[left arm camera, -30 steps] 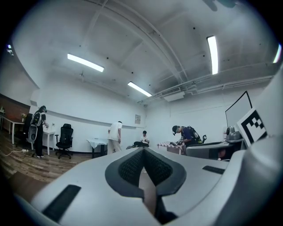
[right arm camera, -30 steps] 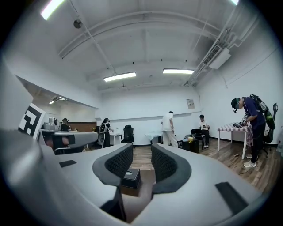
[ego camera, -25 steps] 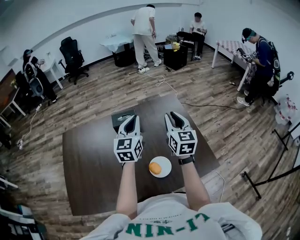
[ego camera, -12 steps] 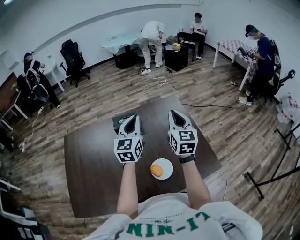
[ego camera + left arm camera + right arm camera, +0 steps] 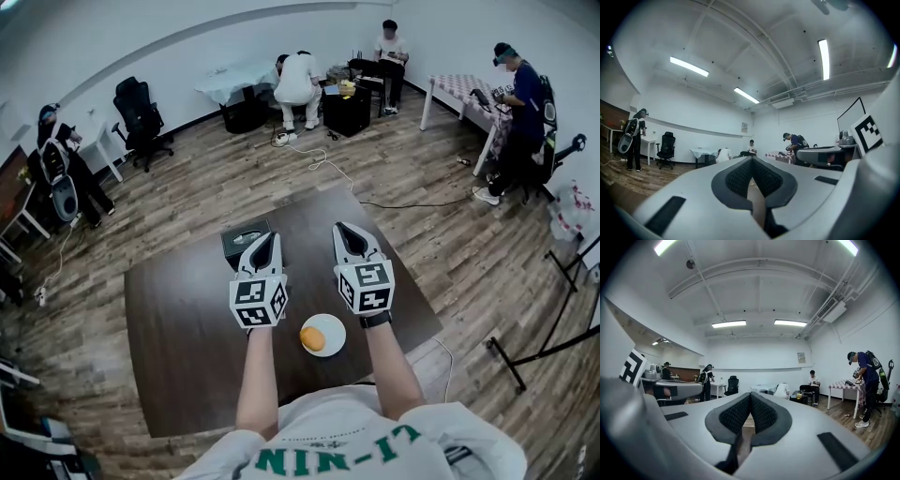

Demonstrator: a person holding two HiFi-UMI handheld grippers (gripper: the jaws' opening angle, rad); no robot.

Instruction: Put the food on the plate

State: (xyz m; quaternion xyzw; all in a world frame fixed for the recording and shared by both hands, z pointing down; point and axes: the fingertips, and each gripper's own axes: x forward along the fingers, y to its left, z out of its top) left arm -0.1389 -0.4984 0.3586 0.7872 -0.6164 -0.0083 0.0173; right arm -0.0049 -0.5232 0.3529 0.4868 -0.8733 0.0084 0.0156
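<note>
An orange round piece of food (image 5: 312, 337) lies on a small white plate (image 5: 336, 325) near the front edge of the dark brown table (image 5: 178, 328). Both grippers are held level above the table, beyond the plate, pointing away from me. The left gripper (image 5: 265, 236) is up and to the left of the plate, the right gripper (image 5: 343, 228) up and to the right. In the left gripper view the pads (image 5: 740, 176) meet at the tip with nothing between them. The right gripper view shows the same, its pads (image 5: 761, 416) touching and empty.
A black box (image 5: 242, 236) sits on the table just beyond the left gripper. Several people are at the room's far side and edges, one crouched by a white table (image 5: 225, 84). A cable (image 5: 328, 169) trails across the wooden floor.
Both grippers have stayed where they were. The standing person at the far table has bent down into a crouch.
</note>
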